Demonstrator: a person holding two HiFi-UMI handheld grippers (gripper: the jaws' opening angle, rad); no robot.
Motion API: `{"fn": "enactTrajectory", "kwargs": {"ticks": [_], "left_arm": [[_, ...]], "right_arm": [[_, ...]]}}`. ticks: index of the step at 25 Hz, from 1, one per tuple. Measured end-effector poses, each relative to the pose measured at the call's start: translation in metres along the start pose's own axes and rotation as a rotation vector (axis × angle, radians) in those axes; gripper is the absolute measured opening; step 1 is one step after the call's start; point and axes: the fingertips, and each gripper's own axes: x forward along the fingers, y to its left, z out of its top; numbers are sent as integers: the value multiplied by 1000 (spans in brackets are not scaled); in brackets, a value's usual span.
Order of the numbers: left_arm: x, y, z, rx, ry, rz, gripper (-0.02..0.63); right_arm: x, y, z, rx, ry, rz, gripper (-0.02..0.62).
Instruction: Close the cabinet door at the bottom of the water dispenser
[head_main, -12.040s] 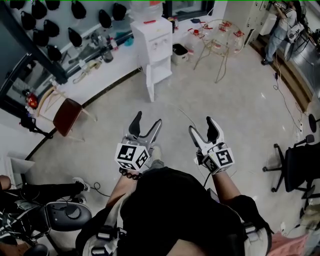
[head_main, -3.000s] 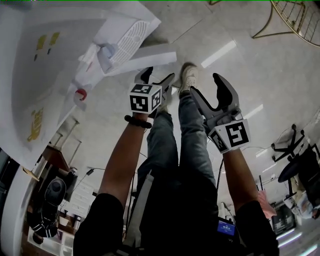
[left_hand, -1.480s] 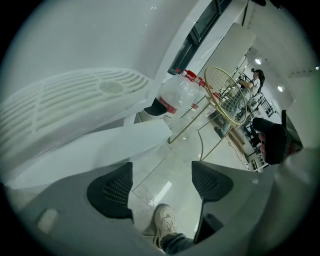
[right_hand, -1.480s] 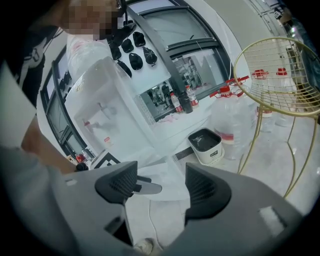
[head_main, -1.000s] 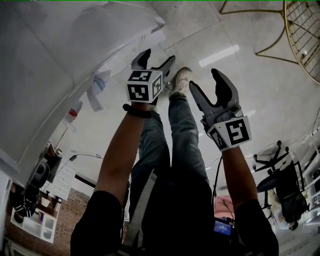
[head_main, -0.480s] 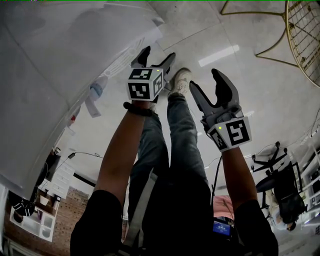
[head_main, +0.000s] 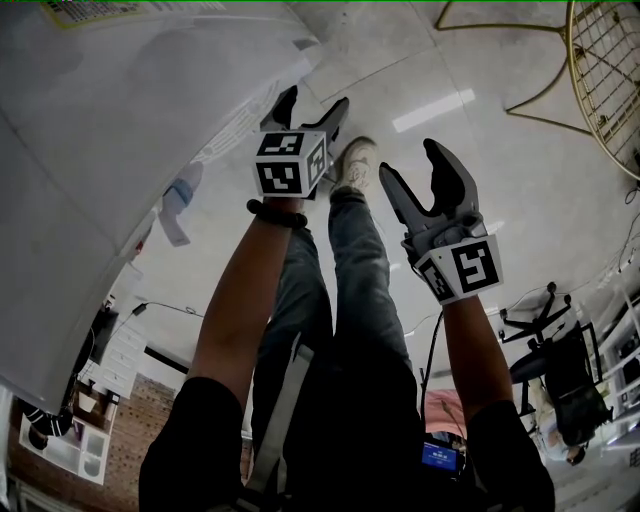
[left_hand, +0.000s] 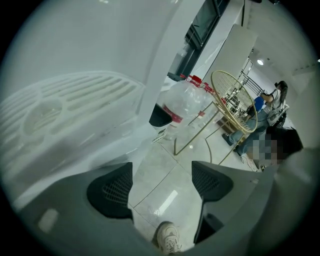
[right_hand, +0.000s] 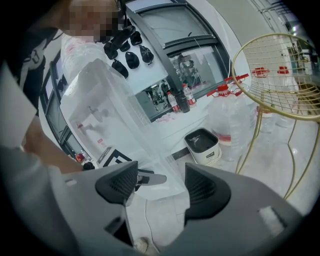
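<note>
The person stands just beside the water dispenser (head_main: 120, 150), whose white body fills the left of the head view. The cabinet door (right_hand: 161, 172) seems to be the pale panel at the foot of the dispenser, next to the tips of the left gripper (head_main: 312, 100). All of it is white, so it cannot be told how far the door is from shut.

The step in hand is probably the push itself. The left gripper is at the door's edge with its outer side toward the panel, but no view shows whether they touch. The next move calls for a sideways press toward the body until the panel sits flush. It needs no grasp, only a flat and steady contact low on the door.

The left forearm is stretched forward and its gripper points steeply down. In the left gripper view, the slotted grille (left_hand: 75, 105) under the tap is close on the left. The jaws are spread and hold nothing: between the pads only the floor and the person's shoe (left_hand: 169, 239) show.

The right gripper (head_main: 410, 160) is held beside the left one at a flatter angle and apart from the dispenser. Its jaws are also spread and empty. It looks past the left gripper toward the water bottles (right_hand: 235, 120) and the wire table (right_hand: 280, 75).
</note>
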Motion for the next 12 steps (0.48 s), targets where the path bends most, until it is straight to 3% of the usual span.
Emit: {"fn": "enactTrajectory", "kwargs": {"ticks": [12], "left_arm": [[1,-13,13,30,-7,-31,383]], "right_arm": [[-7,-1,6,1,-25,-37,290]]}}
